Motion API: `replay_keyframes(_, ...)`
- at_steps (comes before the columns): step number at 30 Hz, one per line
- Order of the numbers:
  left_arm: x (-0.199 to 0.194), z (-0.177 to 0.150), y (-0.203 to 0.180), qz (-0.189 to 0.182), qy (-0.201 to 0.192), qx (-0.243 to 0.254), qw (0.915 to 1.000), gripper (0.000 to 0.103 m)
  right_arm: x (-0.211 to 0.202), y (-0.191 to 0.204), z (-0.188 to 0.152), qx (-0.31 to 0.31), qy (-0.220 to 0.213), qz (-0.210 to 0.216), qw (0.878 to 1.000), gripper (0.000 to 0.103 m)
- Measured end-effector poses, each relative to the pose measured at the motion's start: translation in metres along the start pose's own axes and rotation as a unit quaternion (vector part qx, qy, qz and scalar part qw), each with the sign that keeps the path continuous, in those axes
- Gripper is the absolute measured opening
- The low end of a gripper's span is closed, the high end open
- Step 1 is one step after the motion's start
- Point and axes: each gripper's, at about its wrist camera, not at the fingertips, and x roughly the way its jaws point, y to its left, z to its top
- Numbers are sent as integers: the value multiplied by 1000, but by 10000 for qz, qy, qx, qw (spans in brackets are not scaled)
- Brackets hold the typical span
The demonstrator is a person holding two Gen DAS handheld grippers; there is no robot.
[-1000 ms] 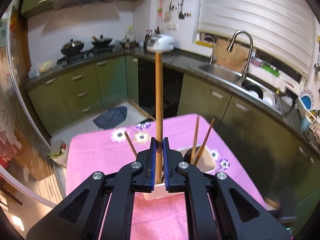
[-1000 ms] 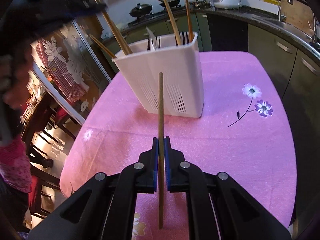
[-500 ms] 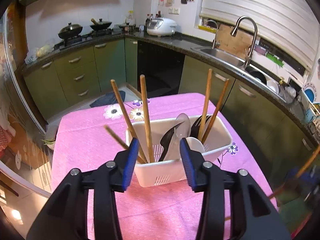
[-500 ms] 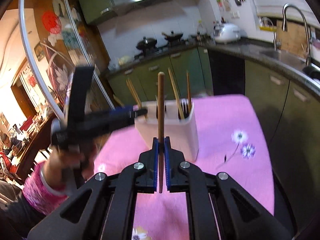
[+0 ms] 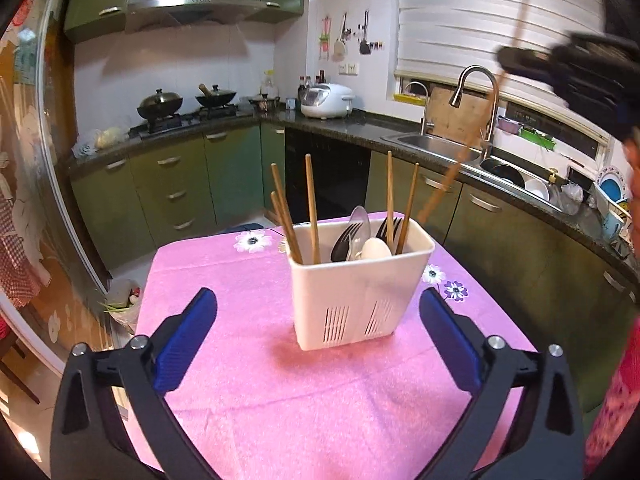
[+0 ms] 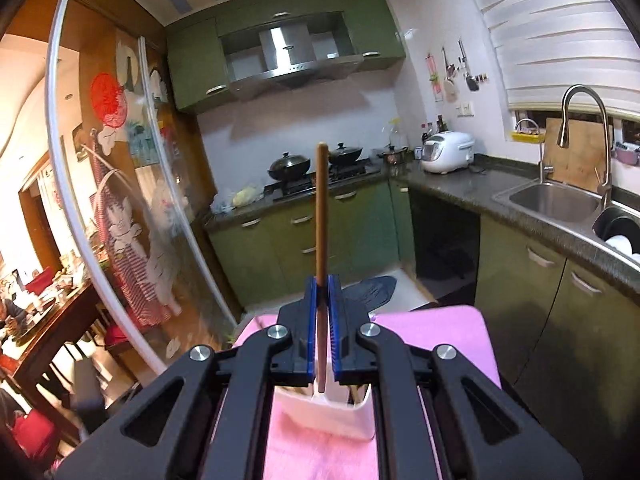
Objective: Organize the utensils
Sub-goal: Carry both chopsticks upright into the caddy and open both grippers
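Note:
A white slotted utensil holder [image 5: 360, 280] stands on the pink tablecloth [image 5: 280, 380]. It holds several wooden chopsticks [image 5: 312, 208], dark forks [image 5: 390, 230] and spoons [image 5: 374, 248]. My left gripper [image 5: 318, 344] is wide open and empty, just in front of the holder. My right gripper [image 6: 321, 292] is shut on a wooden chopstick [image 6: 321, 216], held upright above the holder [image 6: 340, 408]. In the left wrist view that chopstick [image 5: 476, 136] shows blurred, slanting down toward the holder's right rear, with the right gripper [image 5: 568, 64] at top right.
Green kitchen cabinets [image 5: 172, 184] and a dark counter wrap behind the table. A sink with a tall faucet [image 5: 476, 96] is at the right, a stove with pots [image 5: 160, 104] and a rice cooker [image 5: 328, 100] at the back. A glass sliding door [image 6: 132, 200] is at the left.
My left gripper let its chopstick go into the holder, opened wide and drew back. My right gripper rose with its chopstick and came over the holder.

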Motion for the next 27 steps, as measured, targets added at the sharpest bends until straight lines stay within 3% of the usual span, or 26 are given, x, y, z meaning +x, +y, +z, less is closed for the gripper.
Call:
replay_keyframes(5, -9, -10, 2, 124, -109, 27, 9999, 97, 38, -1, -1, -120, 166, -338, 9992, 6)
replay_keyframes(15, -12, -21, 15, 148, -70, -215, 9996, 97, 106, -9, -59, -265, 782, -491, 9954, 7)
replay_keyframes(22, -15, -25, 19, 165, -78, -312, 9993, 97, 131, -8, -92, -380, 1050, -510, 9924, 7)
replay_keyframes(24, -16, -27, 20, 192, -56, -318, 9993, 97, 135, -6, -97, -439, 1077, -542, 9917, 24)
replay_keyframes(25, -15, -26, 20, 197, -42, -322, 9993, 97, 137, -6, -100, -454, 1095, -531, 9915, 41)
replay_keyframes(26, -15, -26, 21, 203, -31, -334, 9992, 97, 135, -5, -101, -463, 1068, -550, 9917, 48)
replay_keyframes(27, -15, -27, 21, 212, -24, -355, 9991, 97, 133, -5, -102, -478, 1011, -575, 9921, 49)
